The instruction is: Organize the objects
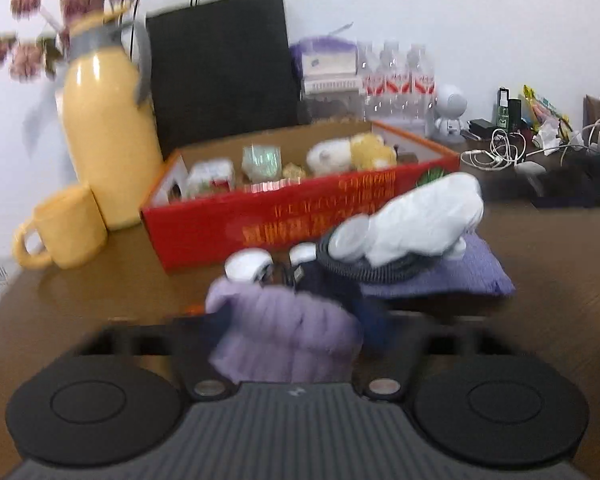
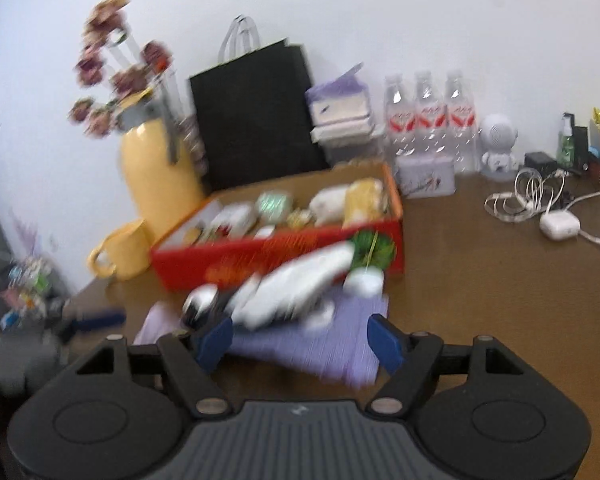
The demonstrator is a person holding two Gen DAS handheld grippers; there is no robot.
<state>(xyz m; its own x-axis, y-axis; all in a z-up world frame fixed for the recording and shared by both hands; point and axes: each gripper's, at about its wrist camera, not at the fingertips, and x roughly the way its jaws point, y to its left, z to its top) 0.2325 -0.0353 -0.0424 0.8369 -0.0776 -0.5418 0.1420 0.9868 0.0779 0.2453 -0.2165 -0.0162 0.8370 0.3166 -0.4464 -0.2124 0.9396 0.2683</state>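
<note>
The scene is a brown bench (image 2: 480,280) against a white wall, with both views blurred by motion.

**Left gripper** (image 1: 290,320): a bunched lilac cloth (image 1: 284,332) sits between its dark fingers. The blur hides the pads, so it cannot be determined whether they press on the cloth.

**Right gripper** (image 2: 302,344): the jaws stand wide apart, with blue fingertips (image 2: 386,344) visible on either side. Nothing is clamped. The fingertips lie over the near edge of a purple pad (image 2: 340,352) that rests flat on the bench.

**Task items:**
- A white hair dryer (image 2: 296,288) lies tilted across the purple pad, directly ahead of the right gripper and just in front of the red box (image 2: 260,256).
- The red box stands open behind the pad and holds several small packaged items.

**Surroundings:**
- A yellow flask (image 1: 108,148) holding dried flowers, with a yellow mug (image 1: 66,232) beside it, left of the box.
- A black paper bag (image 1: 220,68) behind the box.
- Three water bottles (image 2: 432,120) along the wall.
- White cables (image 2: 532,196) at the right.
</note>
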